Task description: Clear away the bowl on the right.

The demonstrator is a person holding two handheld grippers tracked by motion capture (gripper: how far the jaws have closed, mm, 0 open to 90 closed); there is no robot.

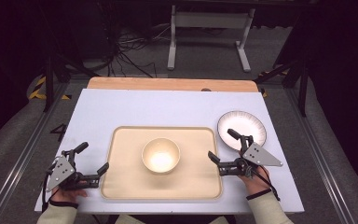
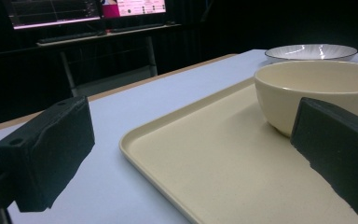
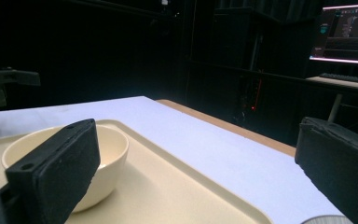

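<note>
Two grippers, left gripper [image 1: 92, 157], right gripper [image 1: 220, 144], spread; one bowl [image 1: 161, 155], one tray [image 1: 121, 186], one plate [image 1: 256, 125].

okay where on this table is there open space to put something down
The white mat is bare between the wooden edge and the tray, and left of the tray. Inside the tray, room rings the bowl. It is crowded right, around the plate and right tongs.

— How is the bowl [image 1: 161, 155] looking?
— It is showing a smooth cream glaze, faintly glossy, while the tray [image 1: 121, 182] under it is looking like matt cream plastic.
— And the plate [image 1: 249, 122] at the far right?
— It is gleaming, glossy and ribbed. The counter [image 1: 121, 109] is wearing a matt pale sheet, with bare wood showing along its far edge.
</note>
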